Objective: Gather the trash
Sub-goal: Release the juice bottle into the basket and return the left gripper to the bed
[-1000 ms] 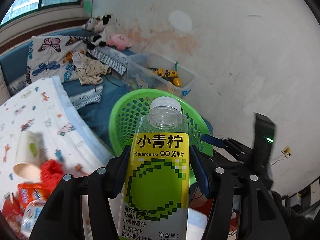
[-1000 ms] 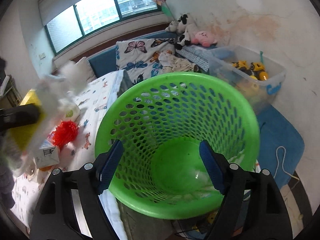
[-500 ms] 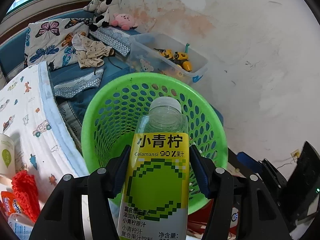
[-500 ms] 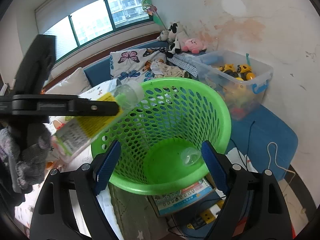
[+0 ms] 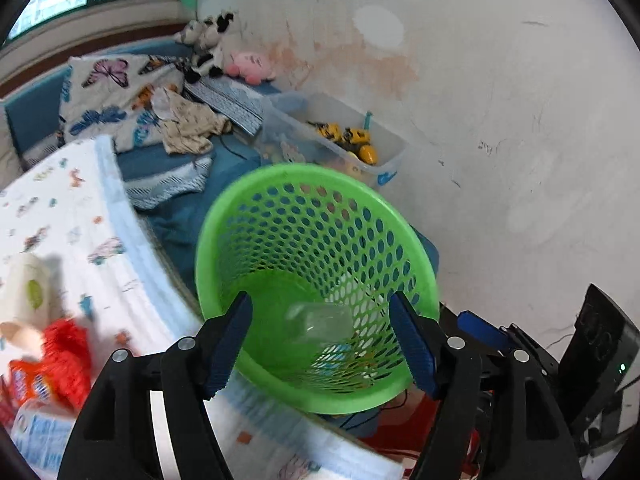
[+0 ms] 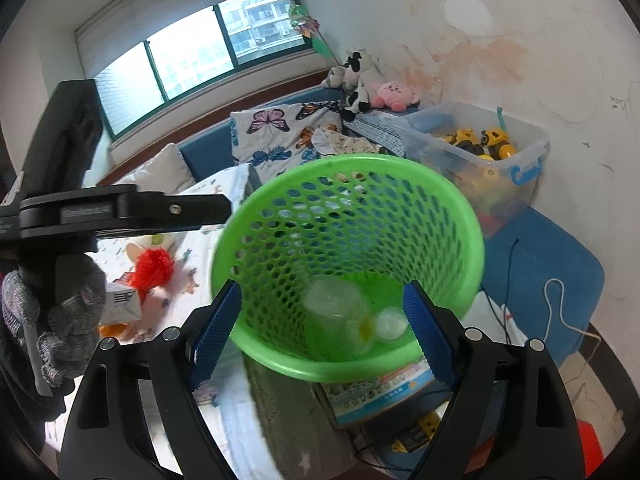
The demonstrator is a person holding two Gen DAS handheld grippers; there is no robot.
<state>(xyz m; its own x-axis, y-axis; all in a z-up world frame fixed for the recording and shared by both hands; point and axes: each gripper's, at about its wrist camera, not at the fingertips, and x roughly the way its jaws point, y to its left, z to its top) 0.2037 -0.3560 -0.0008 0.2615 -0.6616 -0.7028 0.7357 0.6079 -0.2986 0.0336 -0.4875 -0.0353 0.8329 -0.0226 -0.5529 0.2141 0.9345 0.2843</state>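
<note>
Both tongs (image 5: 322,340) above binned bottle (image 5: 320,322).

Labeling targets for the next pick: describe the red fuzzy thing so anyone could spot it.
Start at the green basket; beside it lies the cartoon-print white sheet. The red fuzzy ball sits there among pale wrappers, the only bright red shaggy item.

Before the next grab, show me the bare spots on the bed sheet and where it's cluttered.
Bare: the printed sheet between the butterfly pillow and the paper cup, and the strip along the green basket. Crowded: the corner with the red pom-pom, cup and wrappers.
</note>
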